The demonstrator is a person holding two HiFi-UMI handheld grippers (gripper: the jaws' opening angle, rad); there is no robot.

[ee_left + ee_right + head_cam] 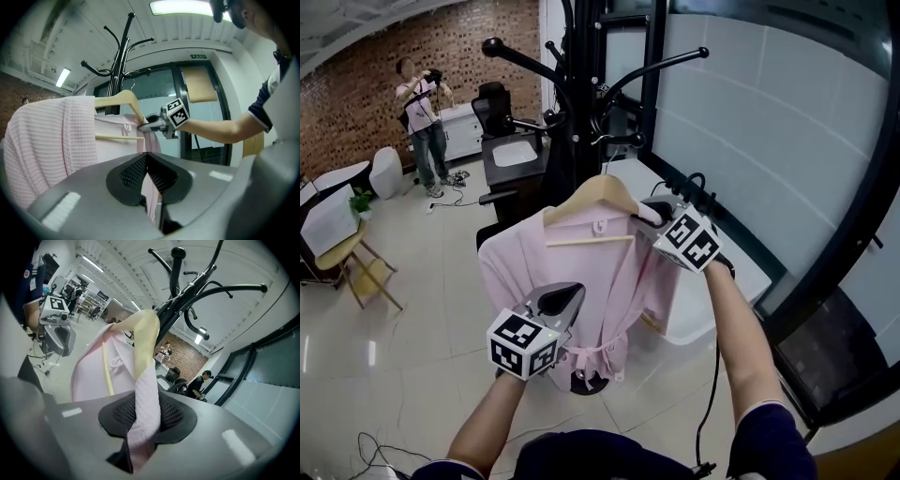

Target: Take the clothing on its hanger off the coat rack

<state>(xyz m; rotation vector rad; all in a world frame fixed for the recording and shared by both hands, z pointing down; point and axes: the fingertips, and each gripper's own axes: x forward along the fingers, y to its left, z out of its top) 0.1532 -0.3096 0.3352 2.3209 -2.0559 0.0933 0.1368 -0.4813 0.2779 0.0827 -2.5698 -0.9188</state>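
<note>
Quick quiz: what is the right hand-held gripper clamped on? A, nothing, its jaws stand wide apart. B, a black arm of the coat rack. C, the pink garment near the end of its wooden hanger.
C: in the right gripper view the right hand-held gripper has its pads pressed on a strip of the pink garment running down from the wooden hanger.

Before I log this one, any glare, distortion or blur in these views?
Head view: tiled floor carries bright reflections, window frame bows. Left gripper view: ceiling lamp blown out, corners black. Right gripper view: coat rack arms curve, pink robe nearest the lens looks soft.
</note>
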